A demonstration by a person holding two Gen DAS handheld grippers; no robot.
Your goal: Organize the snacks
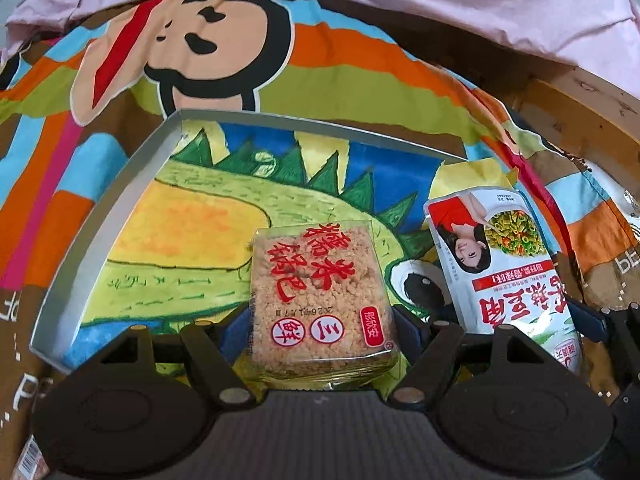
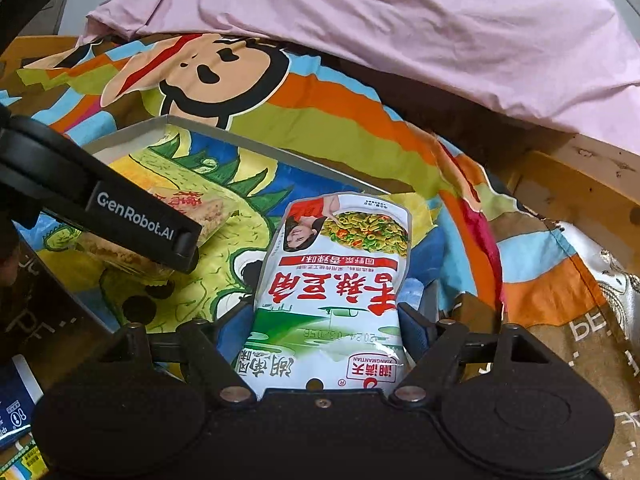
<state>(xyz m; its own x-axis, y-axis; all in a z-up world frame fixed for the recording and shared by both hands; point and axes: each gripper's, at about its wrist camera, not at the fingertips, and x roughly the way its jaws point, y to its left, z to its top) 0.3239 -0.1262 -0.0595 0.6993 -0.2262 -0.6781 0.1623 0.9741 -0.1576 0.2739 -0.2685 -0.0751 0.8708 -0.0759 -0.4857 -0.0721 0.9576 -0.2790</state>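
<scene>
Left wrist: rice-cake pack (image 1: 320, 300) between left gripper (image 1: 322, 322) fingers.

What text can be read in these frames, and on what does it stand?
"GenRobot.AI": on the left gripper's arm, seen in the right wrist view.
"XIANGMANTIAN": on the white pouch, in its red logo.
"糯米锅巴" and "三鲜": red, on the rice cracker pack.
Large red characters on the pouch: upside down, not surely readable.
Date prints on both packs: too small.

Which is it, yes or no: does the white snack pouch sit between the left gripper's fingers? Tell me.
No. The rice cracker block sits between the left gripper fingers; the white snack pouch lies off to its right.
</scene>
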